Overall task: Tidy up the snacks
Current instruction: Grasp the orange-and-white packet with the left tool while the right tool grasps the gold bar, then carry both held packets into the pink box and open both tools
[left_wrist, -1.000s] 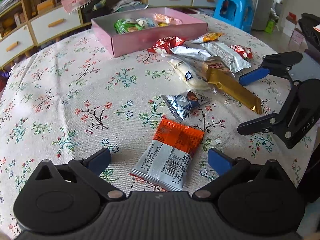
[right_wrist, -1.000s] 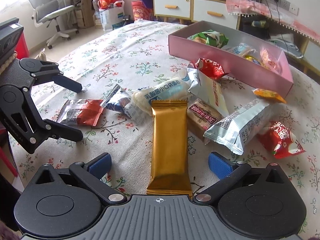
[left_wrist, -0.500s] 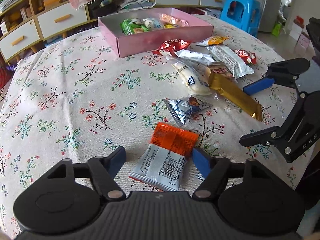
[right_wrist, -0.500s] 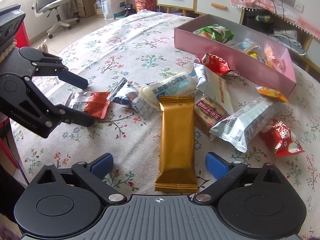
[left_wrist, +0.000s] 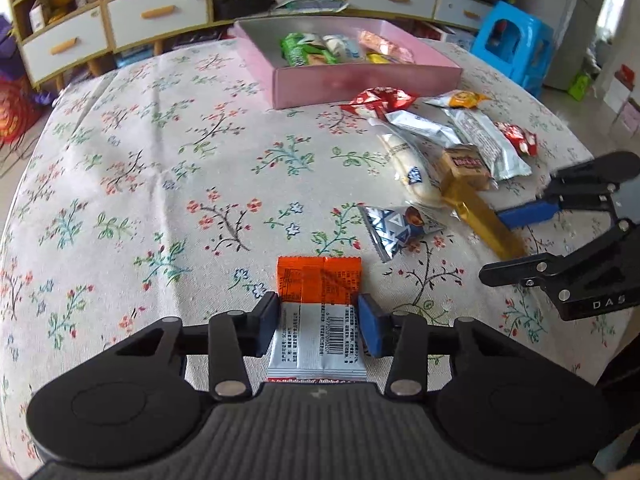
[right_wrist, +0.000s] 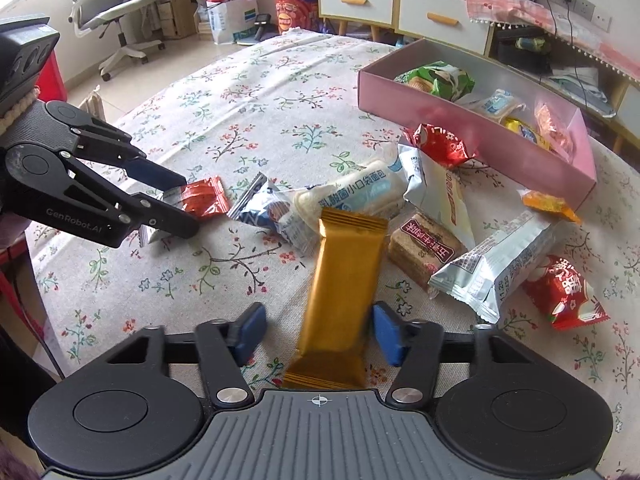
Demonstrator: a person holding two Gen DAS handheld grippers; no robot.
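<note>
An orange-and-silver packet (left_wrist: 320, 312) lies on the flowered tablecloth between the pads of my left gripper (left_wrist: 319, 330). The jaws are closing and both pads touch its sides. From the right wrist the left gripper (right_wrist: 182, 205) shows at the left around that packet (right_wrist: 204, 200). A gold bar (right_wrist: 340, 288) lies between the pads of my right gripper (right_wrist: 318, 334), whose jaws are closing. The right pad touches the bar and the left pad stands apart from it. A pink box (left_wrist: 360, 84) (right_wrist: 460, 128) holding several snacks sits at the far side.
Several loose snacks lie near the box: a blue-and-white packet (right_wrist: 276, 216), a white bread roll (right_wrist: 348, 192), a silver pack (right_wrist: 500, 268) and red packets (right_wrist: 564, 292). A blue stool (left_wrist: 512, 44), drawer cabinets (left_wrist: 68, 40) and an office chair (right_wrist: 108, 8) stand beyond the table.
Both grippers' jaws have narrowed from wide open. The left pads have come onto the orange-and-silver packet, which now lies straight. The gold bar has tilted between the right pads.
</note>
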